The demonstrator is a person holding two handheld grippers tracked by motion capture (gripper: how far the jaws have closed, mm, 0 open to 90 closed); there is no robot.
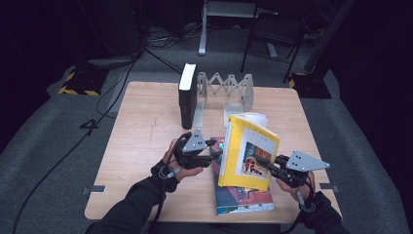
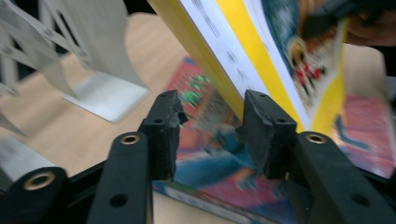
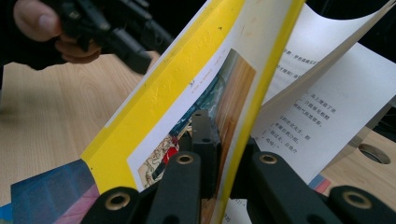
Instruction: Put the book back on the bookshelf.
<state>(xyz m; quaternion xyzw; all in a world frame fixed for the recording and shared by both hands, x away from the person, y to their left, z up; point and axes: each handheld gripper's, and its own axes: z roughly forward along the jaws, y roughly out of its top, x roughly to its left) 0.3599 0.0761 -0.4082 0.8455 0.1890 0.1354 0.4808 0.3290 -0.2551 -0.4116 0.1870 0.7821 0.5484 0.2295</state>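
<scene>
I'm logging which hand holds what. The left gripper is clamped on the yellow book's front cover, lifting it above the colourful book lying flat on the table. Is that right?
Not quite: the right gripper is clamped on the yellow book's front cover, as the right gripper view shows. The left gripper has its jaws apart beside the spine, pressing nothing. The rest stands: the yellow book is lifted above the colourful book lying flat on the table.

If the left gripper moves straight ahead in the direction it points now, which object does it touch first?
Most likely the spine edge of the yellow paperback book, held tilted just beyond the open left gripper. Depth is unclear, so the lower jaw might graze the colourful flat book beneath.
</scene>
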